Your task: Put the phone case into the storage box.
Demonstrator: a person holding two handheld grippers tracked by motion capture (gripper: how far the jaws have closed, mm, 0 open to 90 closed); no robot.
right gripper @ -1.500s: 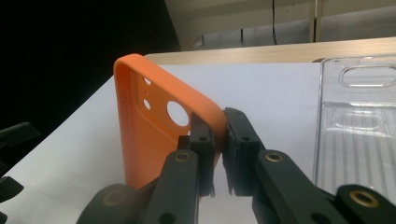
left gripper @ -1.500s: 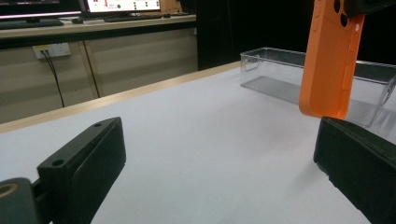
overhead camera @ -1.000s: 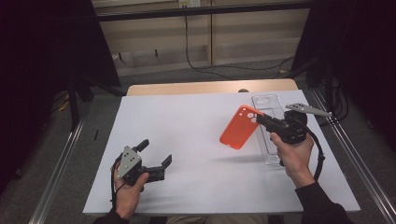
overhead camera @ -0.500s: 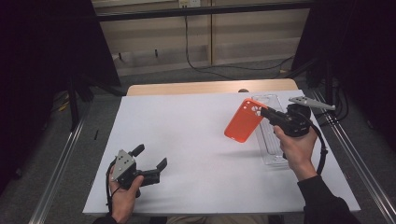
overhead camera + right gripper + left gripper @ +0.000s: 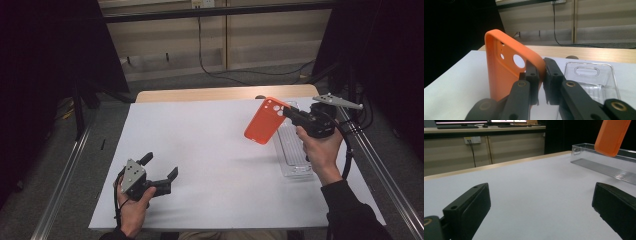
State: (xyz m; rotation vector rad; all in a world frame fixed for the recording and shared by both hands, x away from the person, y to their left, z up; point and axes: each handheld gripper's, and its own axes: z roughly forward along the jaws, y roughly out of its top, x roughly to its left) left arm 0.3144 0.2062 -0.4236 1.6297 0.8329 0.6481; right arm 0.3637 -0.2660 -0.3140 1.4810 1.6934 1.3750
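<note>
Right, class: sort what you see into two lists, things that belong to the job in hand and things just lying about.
In the job:
- orange phone case, clamped in the right gripper
- clear plastic tray beneath it

Lying about:
- left gripper, open, idle
- cable on the floor
- monitors on the far desk

Beige wall panels [image 5: 260,35], grey floor [image 5: 50,165], seemingly dim.

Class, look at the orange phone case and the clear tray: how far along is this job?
Done: the right gripper has its fingers shut on the rim of the orange phone case and holds it above the table. In hand: the case hangs tilted beside the clear tray. Left: setting it down somewhere. The left gripper rests open on the white sheet.
</note>
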